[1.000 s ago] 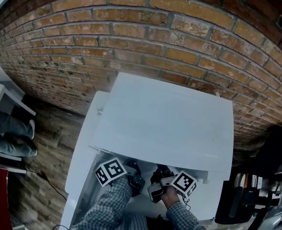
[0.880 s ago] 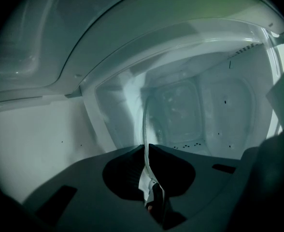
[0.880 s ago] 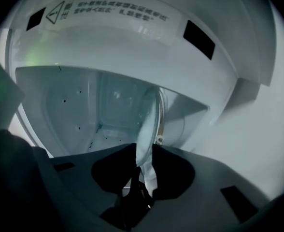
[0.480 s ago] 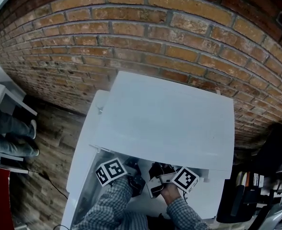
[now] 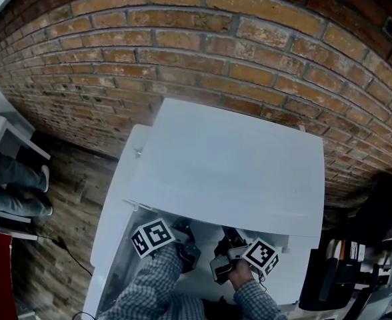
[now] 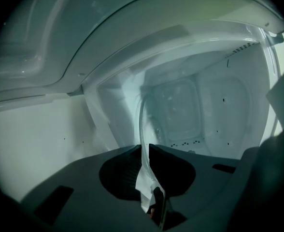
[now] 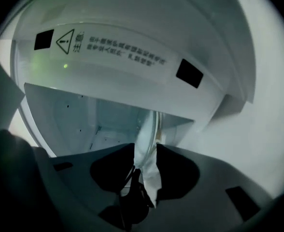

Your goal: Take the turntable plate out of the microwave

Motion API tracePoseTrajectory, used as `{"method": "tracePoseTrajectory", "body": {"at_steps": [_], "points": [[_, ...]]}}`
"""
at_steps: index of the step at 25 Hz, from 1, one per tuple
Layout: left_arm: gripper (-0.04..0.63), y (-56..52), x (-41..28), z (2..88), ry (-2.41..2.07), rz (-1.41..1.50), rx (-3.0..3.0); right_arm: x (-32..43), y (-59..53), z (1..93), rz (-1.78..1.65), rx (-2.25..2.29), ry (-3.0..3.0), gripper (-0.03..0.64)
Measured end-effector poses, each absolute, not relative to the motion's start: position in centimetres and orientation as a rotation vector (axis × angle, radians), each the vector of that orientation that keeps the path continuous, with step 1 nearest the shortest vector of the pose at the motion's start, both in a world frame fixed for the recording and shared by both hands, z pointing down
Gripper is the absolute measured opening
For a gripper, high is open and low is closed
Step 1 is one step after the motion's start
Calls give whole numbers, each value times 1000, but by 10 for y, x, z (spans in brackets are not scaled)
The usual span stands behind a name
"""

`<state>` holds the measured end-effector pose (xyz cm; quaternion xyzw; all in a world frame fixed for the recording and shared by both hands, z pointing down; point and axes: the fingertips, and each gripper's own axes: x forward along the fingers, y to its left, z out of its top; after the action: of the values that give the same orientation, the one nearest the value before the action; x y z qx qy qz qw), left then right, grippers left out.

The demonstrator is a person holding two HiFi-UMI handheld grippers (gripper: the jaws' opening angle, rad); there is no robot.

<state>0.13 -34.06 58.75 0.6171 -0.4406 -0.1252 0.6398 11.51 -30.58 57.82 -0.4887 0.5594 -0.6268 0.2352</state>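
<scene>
The white microwave fills the middle of the head view, and both grippers reach into its open front. The glass turntable plate shows edge-on inside the cavity. My left gripper is shut on its rim, and in the head view this left gripper sits under its marker cube. The plate's rim also runs between the jaws of my right gripper. Those jaws are opening and stand apart around the glass. In the head view my right gripper is beside the left one.
A brick wall rises behind the microwave. The microwave stands on a white cabinet. A person's legs are at the left on the wooden floor. Dark gear crowds the right. A warning label sits above the cavity.
The right hand and its marker cube nudged forward and came back slightly to the right. The left gripper and the microwave stayed put.
</scene>
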Motion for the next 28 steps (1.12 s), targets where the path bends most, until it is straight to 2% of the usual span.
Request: {"method": "tracePoseTrajectory", "body": {"at_steps": [16,28], "points": [[35,-337,5,587,-969,-297,1398,115,-326,568,-1632,-1267,1526,123],[74,-335,11,578,-919,-350,1388,116,-328,552,-1597,-1195,1520,118]]}}
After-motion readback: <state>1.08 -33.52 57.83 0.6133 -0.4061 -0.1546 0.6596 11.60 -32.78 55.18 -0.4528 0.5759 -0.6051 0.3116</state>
